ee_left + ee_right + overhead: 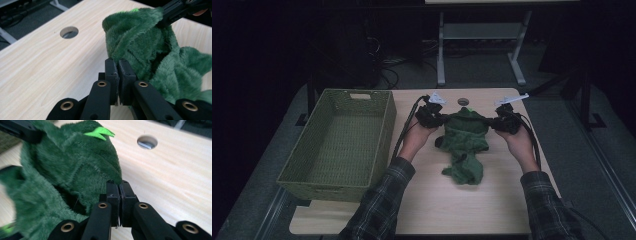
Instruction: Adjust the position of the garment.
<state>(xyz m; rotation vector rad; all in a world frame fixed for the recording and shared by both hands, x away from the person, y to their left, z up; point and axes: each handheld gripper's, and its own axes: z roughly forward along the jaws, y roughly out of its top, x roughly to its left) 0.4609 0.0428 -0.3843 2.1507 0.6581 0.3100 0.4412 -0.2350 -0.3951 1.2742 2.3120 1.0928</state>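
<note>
Both tongs (447,117) (488,120) clamped on green plush garment (464,137); woven basket (337,142) left; table hole (463,101) behind.

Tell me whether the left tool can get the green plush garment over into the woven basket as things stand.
Probably yes: the left tool is shut on the green plush garment, and the open-topped woven basket sits right beside it, with nothing between. The right tool also grips it.

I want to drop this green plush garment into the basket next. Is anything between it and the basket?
Nothing visible. The green plush garment hangs from both tools over bare table; the woven basket stands open just to its left.
</note>
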